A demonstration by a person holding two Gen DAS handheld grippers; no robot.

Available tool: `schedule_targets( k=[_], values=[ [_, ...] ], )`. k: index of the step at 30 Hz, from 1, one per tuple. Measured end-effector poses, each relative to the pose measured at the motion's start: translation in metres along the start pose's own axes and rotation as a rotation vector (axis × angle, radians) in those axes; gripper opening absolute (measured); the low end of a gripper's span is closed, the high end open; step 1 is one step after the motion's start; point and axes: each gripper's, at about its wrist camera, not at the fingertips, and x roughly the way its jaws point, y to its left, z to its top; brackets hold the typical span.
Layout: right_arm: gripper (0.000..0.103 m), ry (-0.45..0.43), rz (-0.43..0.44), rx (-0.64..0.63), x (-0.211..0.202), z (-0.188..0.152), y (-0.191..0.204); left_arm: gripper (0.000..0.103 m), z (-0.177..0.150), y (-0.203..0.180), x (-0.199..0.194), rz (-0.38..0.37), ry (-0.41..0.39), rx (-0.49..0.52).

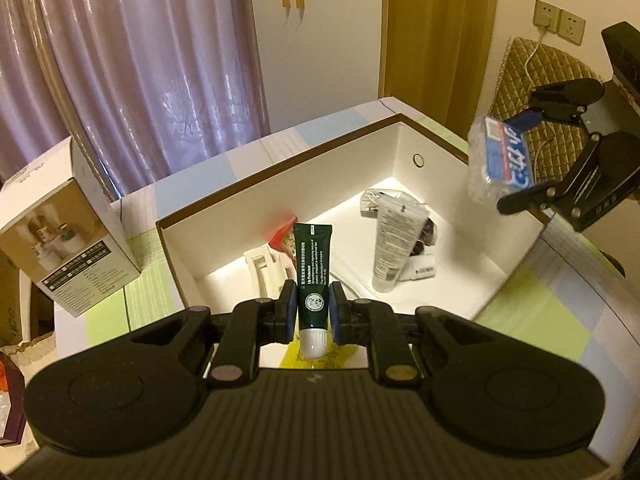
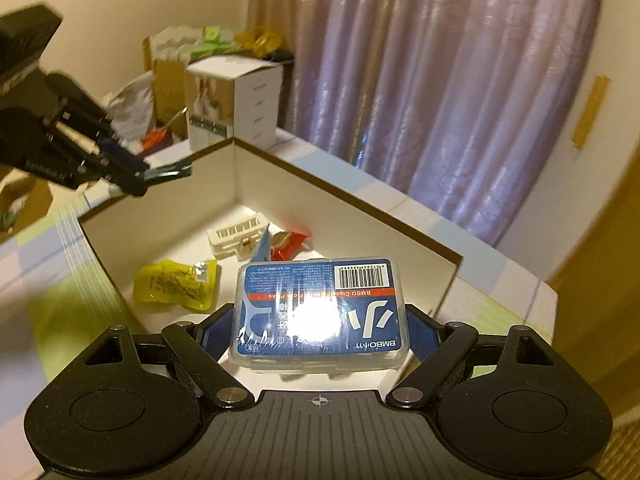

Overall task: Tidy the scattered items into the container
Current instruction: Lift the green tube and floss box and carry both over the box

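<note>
The left gripper is closed on a dark green tube, gripped near its white cap and held above the near edge of the white container. The right gripper is clamped on a clear floss-pick box, held level over the container's opposite rim. Inside the container are seen a white tube, a red packet, a yellow pouch and a white plastic piece. A carton stands on the bench beside it.
</note>
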Motion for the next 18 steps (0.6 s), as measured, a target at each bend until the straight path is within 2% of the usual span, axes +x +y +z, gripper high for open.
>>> schedule_targets(
  k=[7, 13, 18],
  values=[
    [0.088, 0.121, 0.026, -0.089, 0.046, 0.001, -0.017, 0.013, 0.005, 0.008, 0.044, -0.017, 0.091, -0.018],
    [0.088, 0.172, 0.1, -0.197, 0.065, 0.002, -0.018, 0.013, 0.009, 0.004, 0.079, -0.022, 0.143, -0.024],
    [0.088, 0.208, 0.115, -0.252, 0.08, -0.001, -0.016, 0.013, 0.013, -0.002, 0.103, -0.027, 0.167, -0.049]
  ],
)
